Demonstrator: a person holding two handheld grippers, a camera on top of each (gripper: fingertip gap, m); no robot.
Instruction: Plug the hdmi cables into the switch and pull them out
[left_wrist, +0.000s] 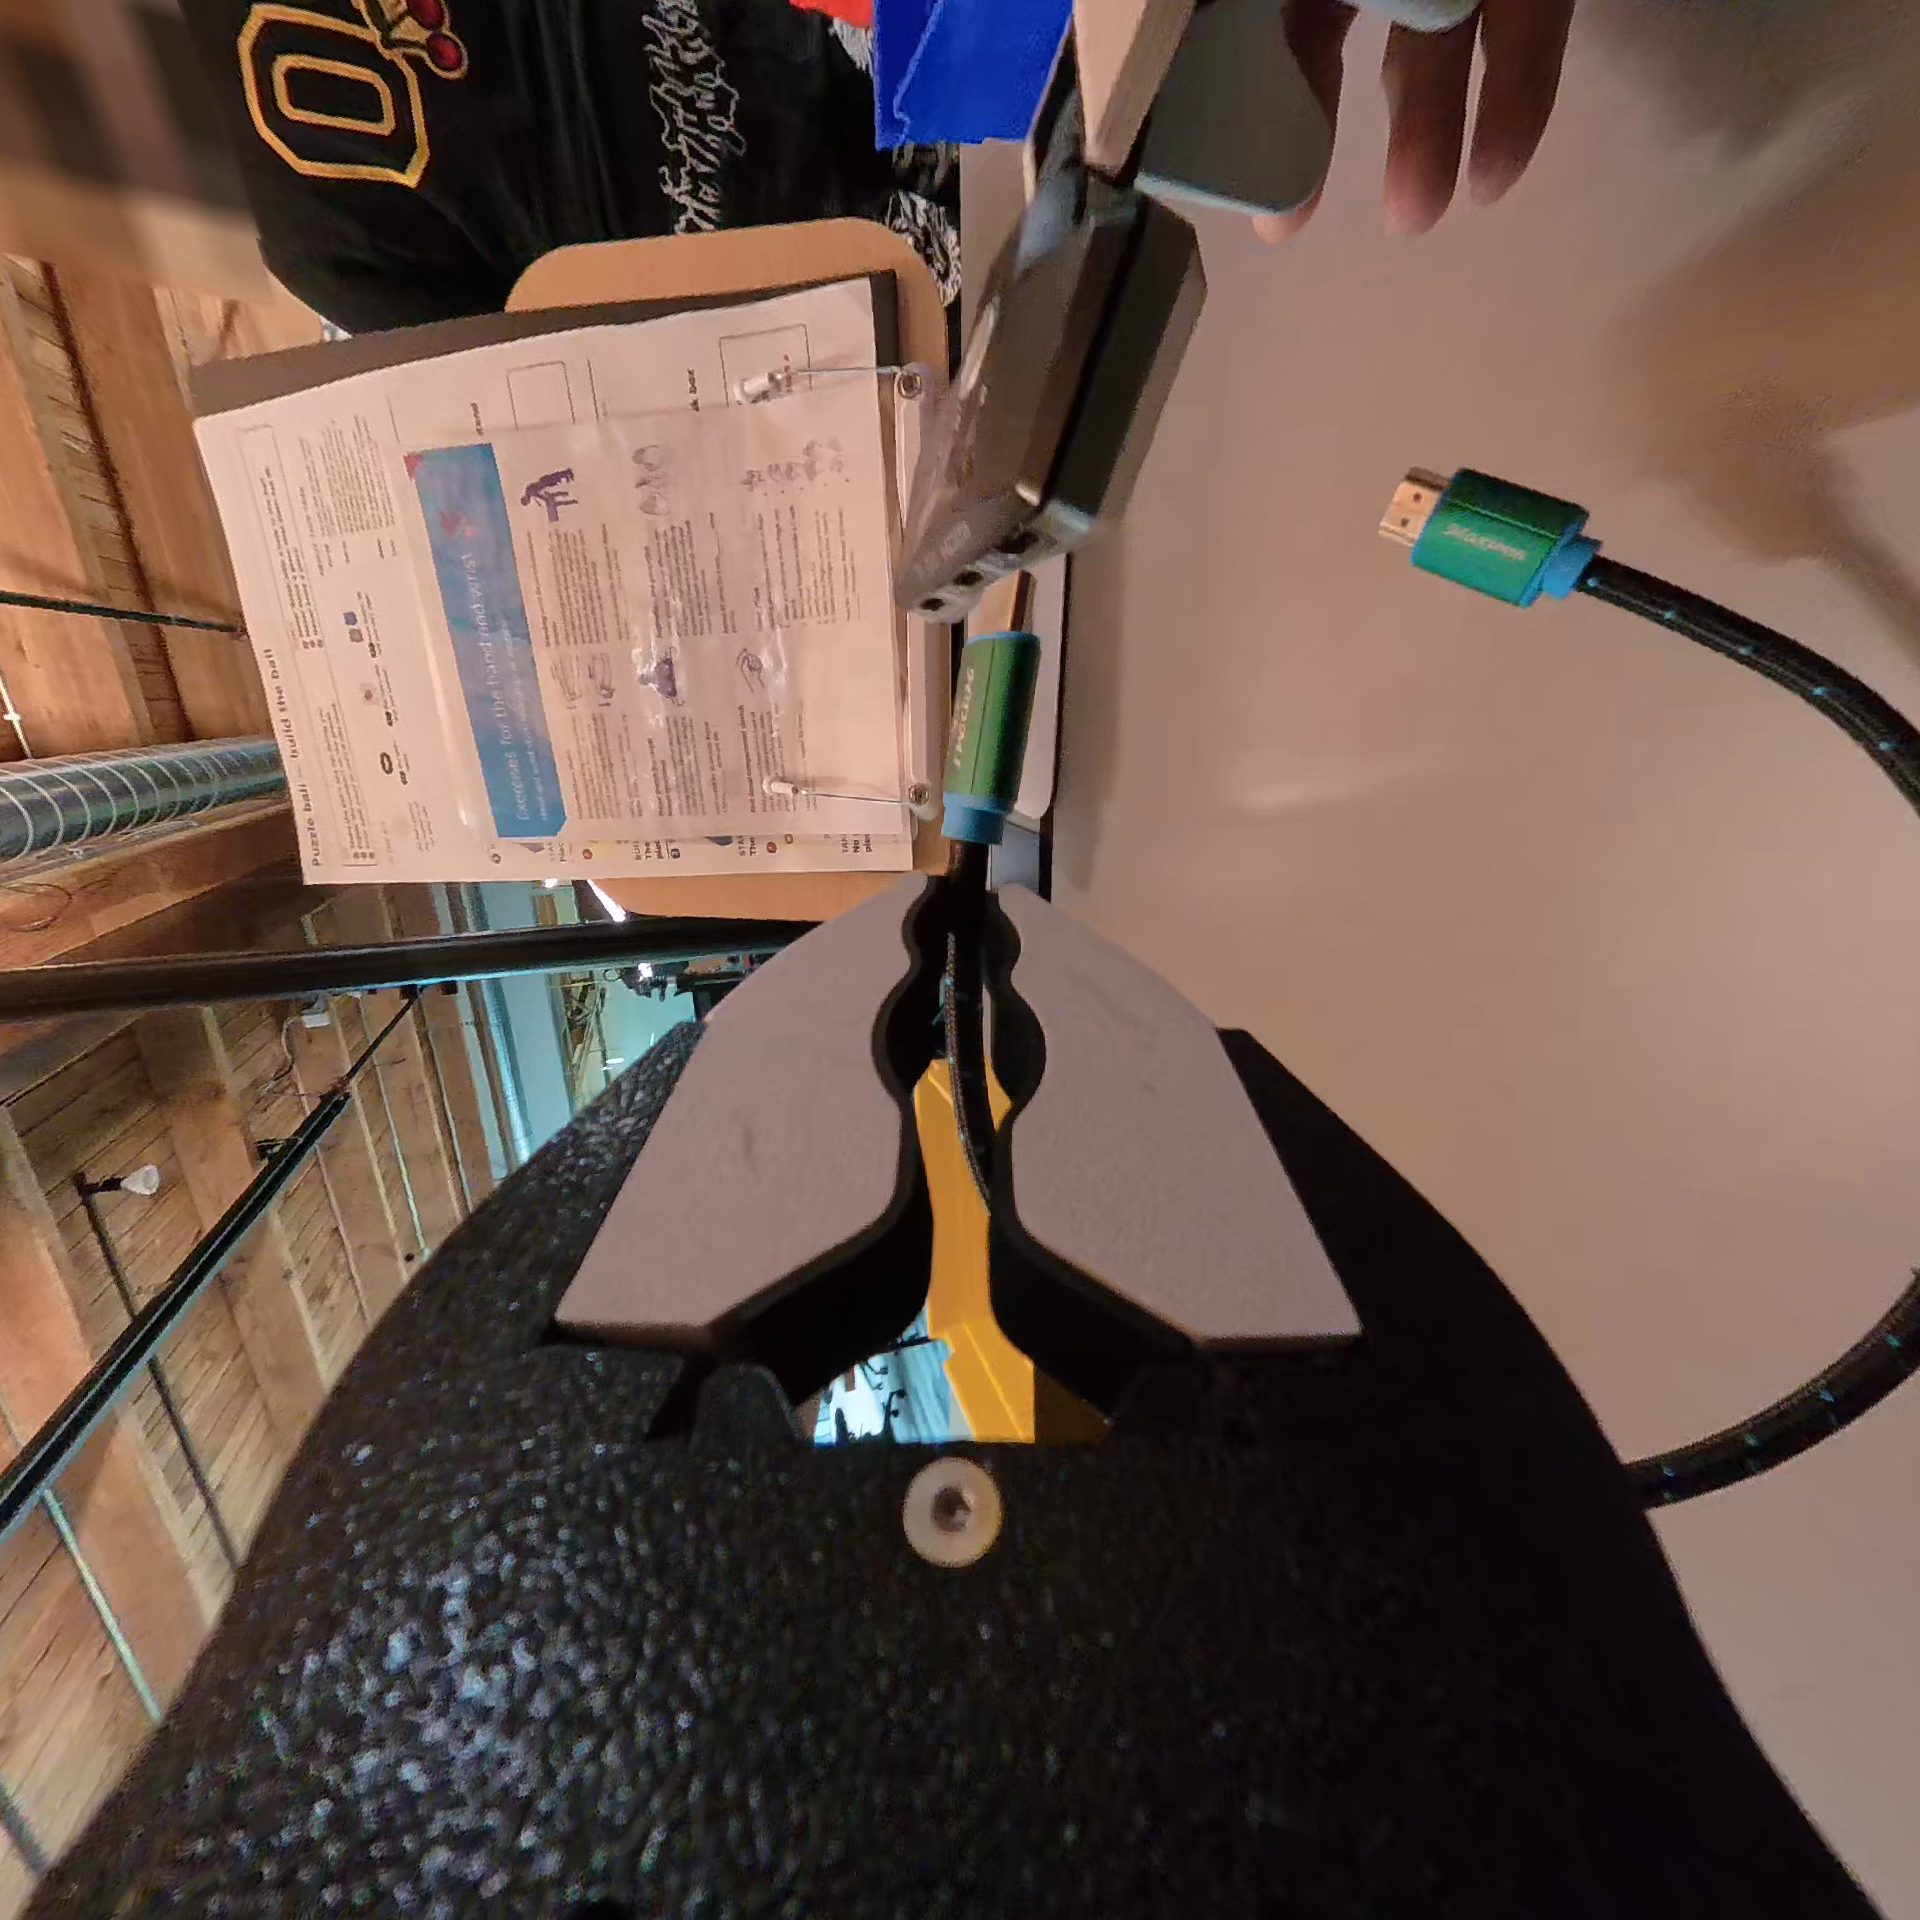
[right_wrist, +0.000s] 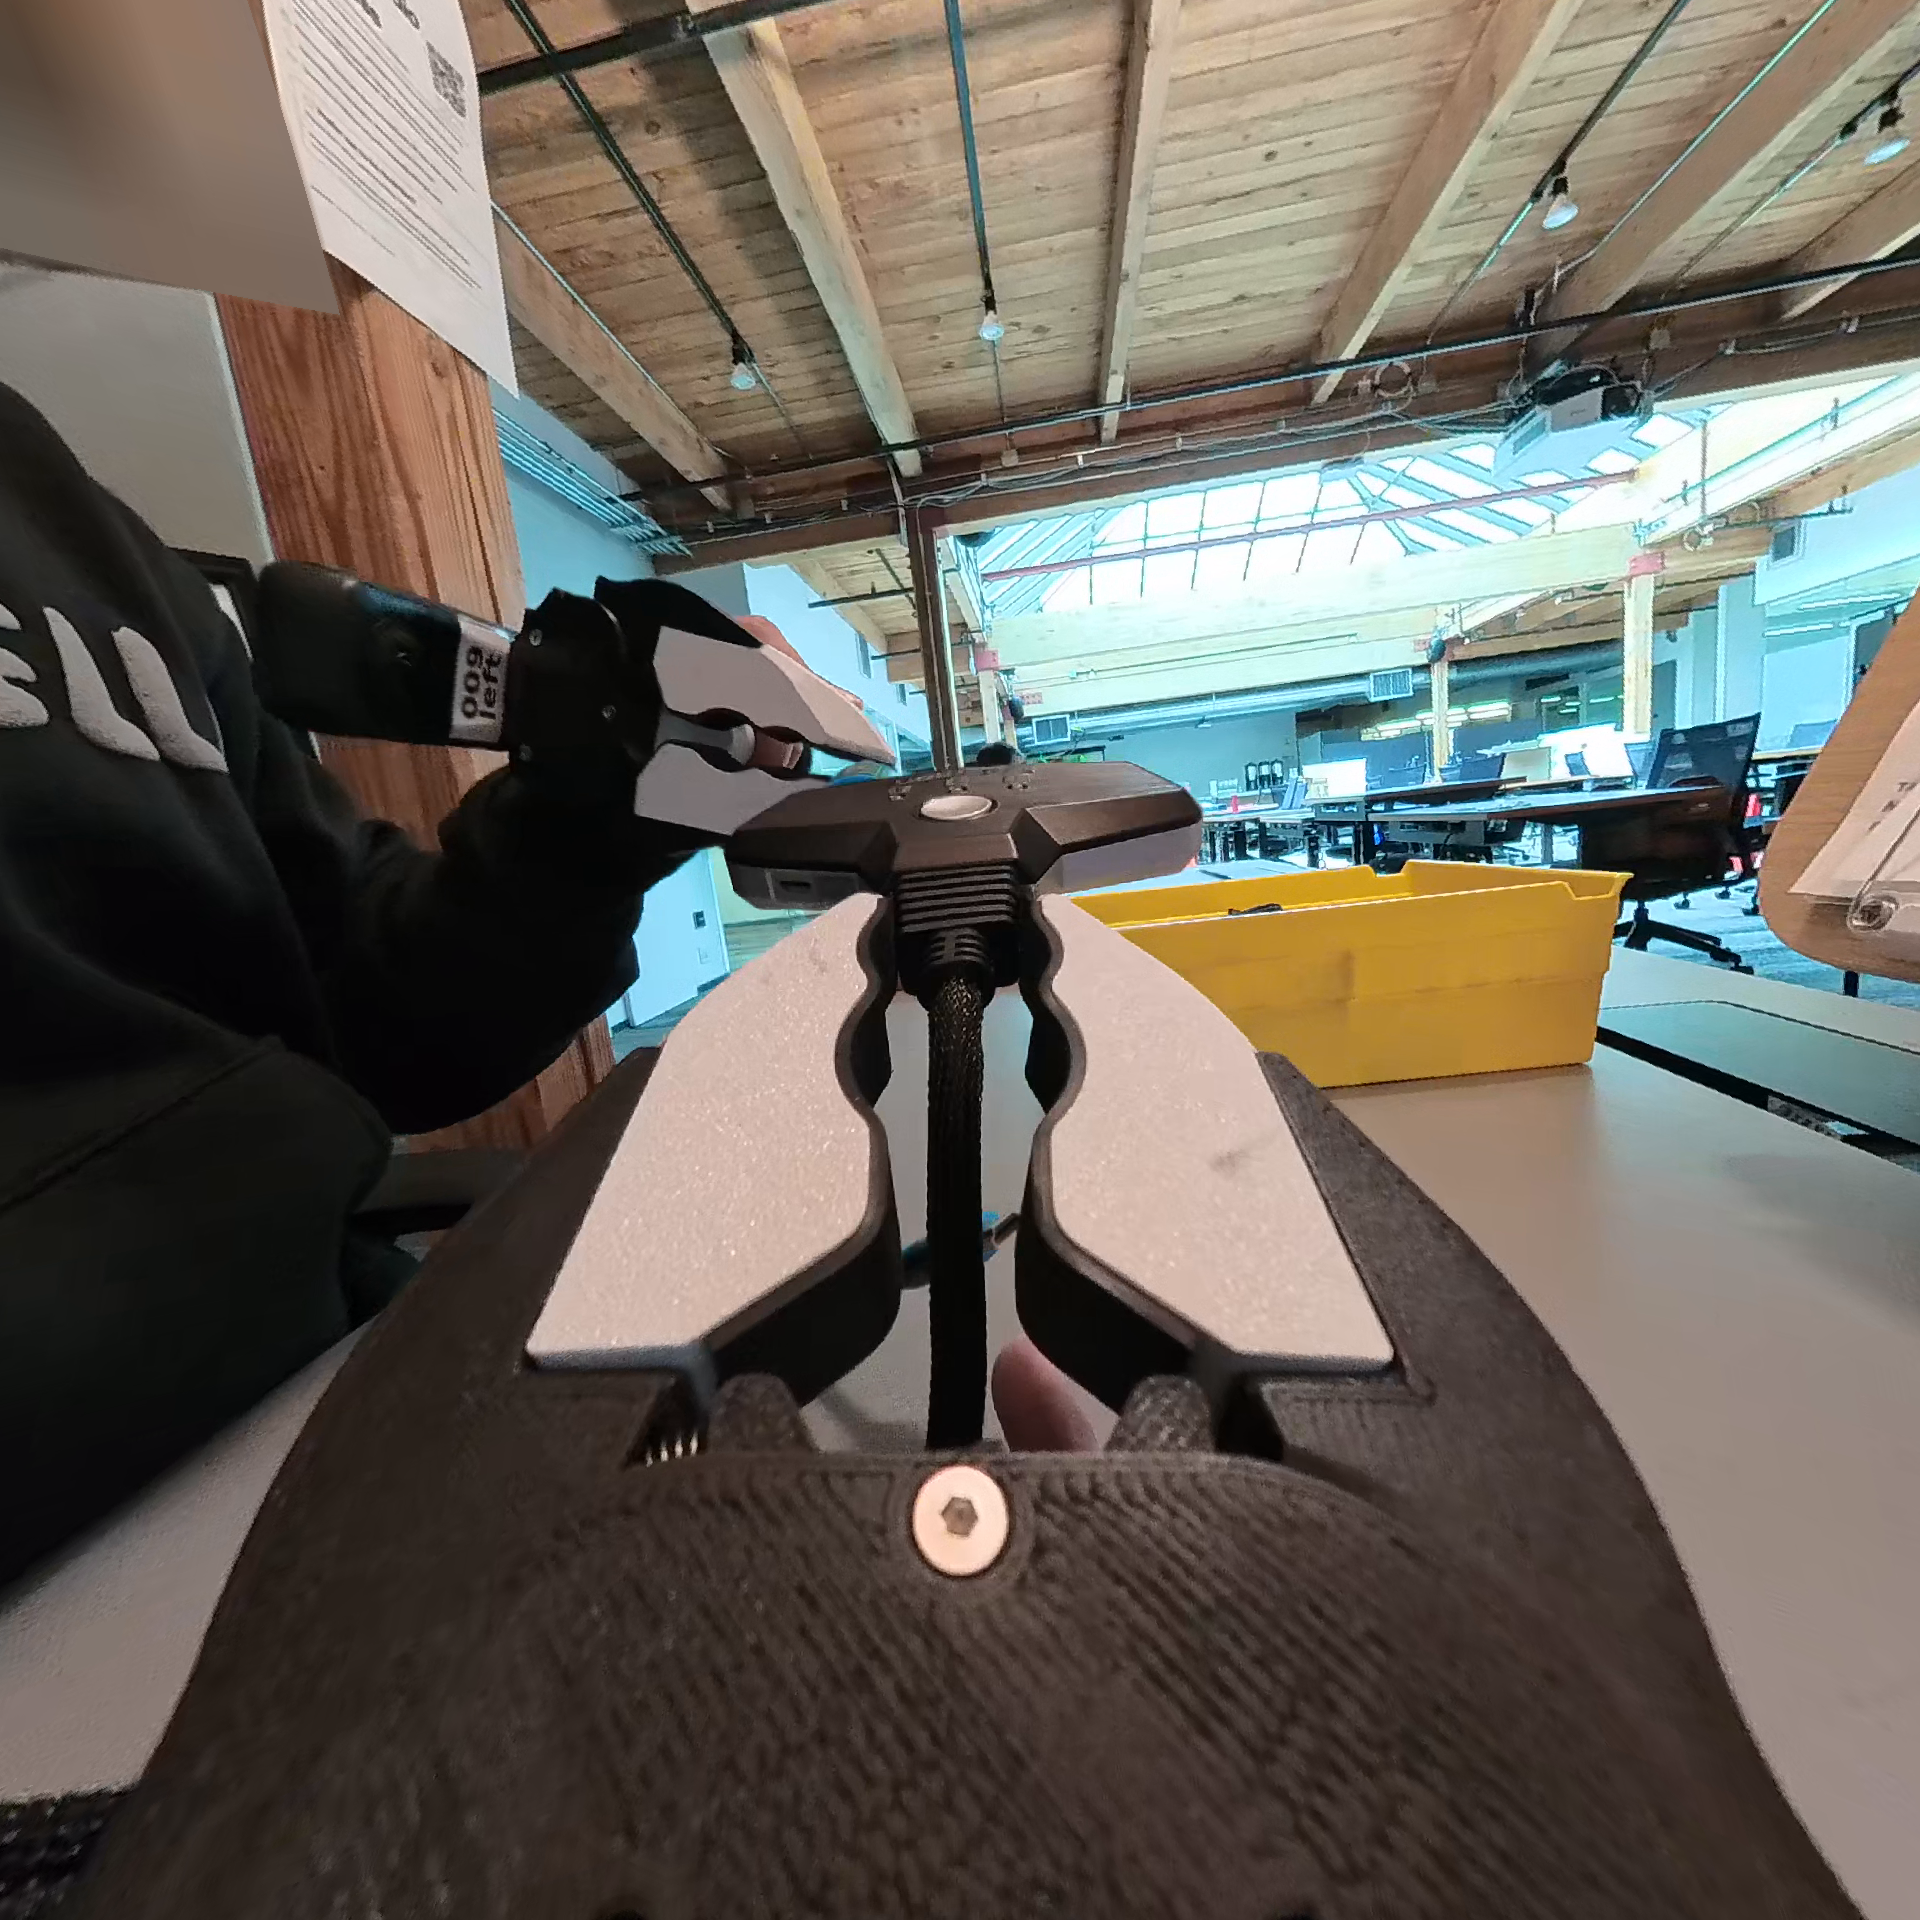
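The dark grey switch (right_wrist: 966, 816) is held up off the table, and it also shows in the left wrist view (left_wrist: 1070, 384). My right gripper (right_wrist: 956, 920) is shut on the ribbed neck of the switch's own black braided cable (right_wrist: 954, 1174). My left gripper (left_wrist: 961, 914) is shut on a braided cable just behind a green HDMI plug with a blue collar (left_wrist: 987, 727). That plug points at the switch's port end; its metal tip is hidden, so I cannot tell whether it is seated. A second green HDMI plug (left_wrist: 1486, 535) lies free on the table (left_wrist: 1455, 935).
A yellow bin (right_wrist: 1351, 977) stands on the table behind the switch. A clipboard with papers (left_wrist: 582, 623) stands close to the switch. A person in a black sweatshirt (right_wrist: 156, 883) is at the left. A bare hand (left_wrist: 1455, 114) holds the right gripper.
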